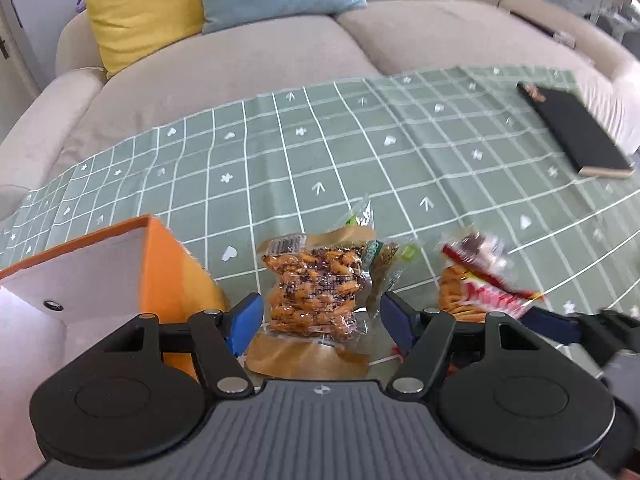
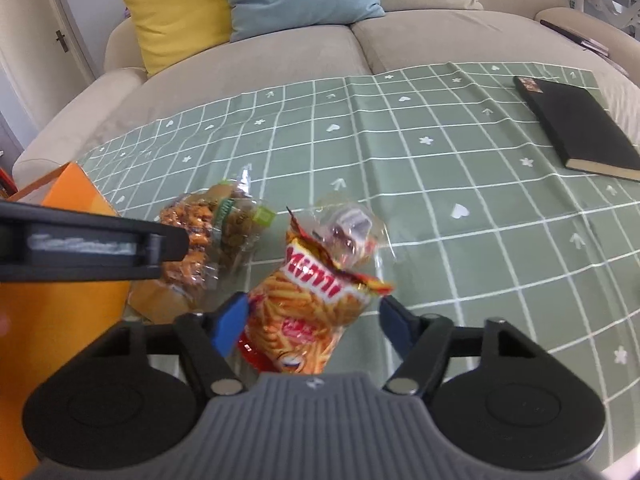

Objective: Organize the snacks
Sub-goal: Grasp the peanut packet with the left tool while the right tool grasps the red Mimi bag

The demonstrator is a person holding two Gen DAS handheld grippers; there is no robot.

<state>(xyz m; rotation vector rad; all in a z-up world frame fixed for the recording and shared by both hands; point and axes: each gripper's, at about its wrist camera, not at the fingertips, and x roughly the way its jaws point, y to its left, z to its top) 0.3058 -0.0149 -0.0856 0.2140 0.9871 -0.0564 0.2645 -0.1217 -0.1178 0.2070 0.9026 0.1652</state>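
Green checked cloth covers the desk (image 1: 360, 152), with snacks near its front edge. The left gripper (image 1: 322, 320) stands wide, a clear nut packet (image 1: 316, 288) between its untouched pads. The right gripper (image 2: 312, 320) straddles a red-orange stick-snack bag (image 2: 308, 312), the left pad touching it, the right one clear. An orange box (image 1: 172, 272) stands at the front left corner.

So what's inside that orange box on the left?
Only part of the orange box shows: a white inner wall and floor with one small dark round fitting. No snacks appear there. The left tool's body covers the rest, so it stays unknown.
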